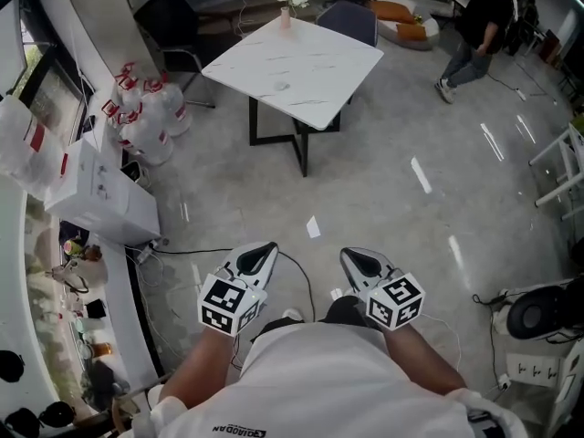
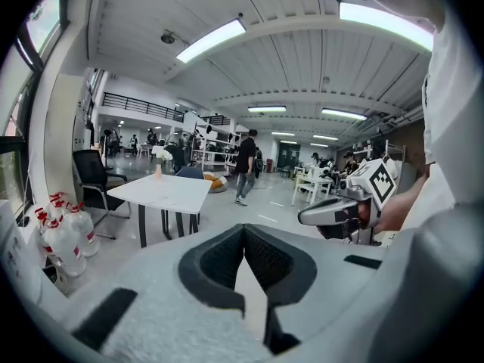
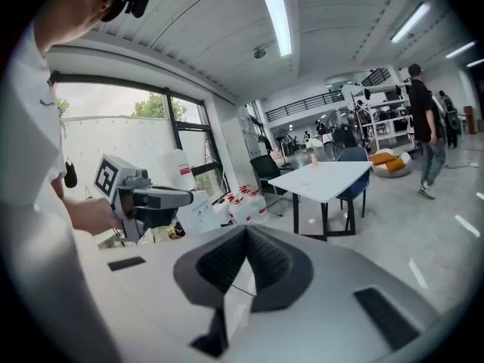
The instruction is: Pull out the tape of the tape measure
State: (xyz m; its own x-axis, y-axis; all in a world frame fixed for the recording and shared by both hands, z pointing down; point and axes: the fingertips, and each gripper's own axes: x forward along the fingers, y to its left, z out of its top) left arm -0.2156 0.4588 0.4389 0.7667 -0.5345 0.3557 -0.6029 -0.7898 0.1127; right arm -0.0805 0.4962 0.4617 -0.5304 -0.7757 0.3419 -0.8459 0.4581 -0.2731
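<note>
No tape measure shows in any view. In the head view my left gripper (image 1: 263, 248) and my right gripper (image 1: 351, 256) are held side by side in front of my body, above the grey floor, both pointing toward the white table (image 1: 297, 57). Both are shut with nothing between the jaws. The left gripper view looks along its closed jaws, tips at the left gripper's front (image 2: 243, 229), and catches the right gripper (image 2: 304, 218) to its right. In the right gripper view the jaws meet at the right gripper's front (image 3: 246, 229), and the left gripper (image 3: 187, 197) appears at the left.
A white marble-top table (image 2: 168, 190) with a small flower vase (image 1: 286, 7) stands ahead. Several water bottles (image 1: 146, 117) and a white box (image 1: 100, 194) line the left wall. A black cable (image 1: 196, 252) crosses the floor. A person (image 1: 479, 26) walks at the far right. A chair (image 1: 351, 18) is behind the table.
</note>
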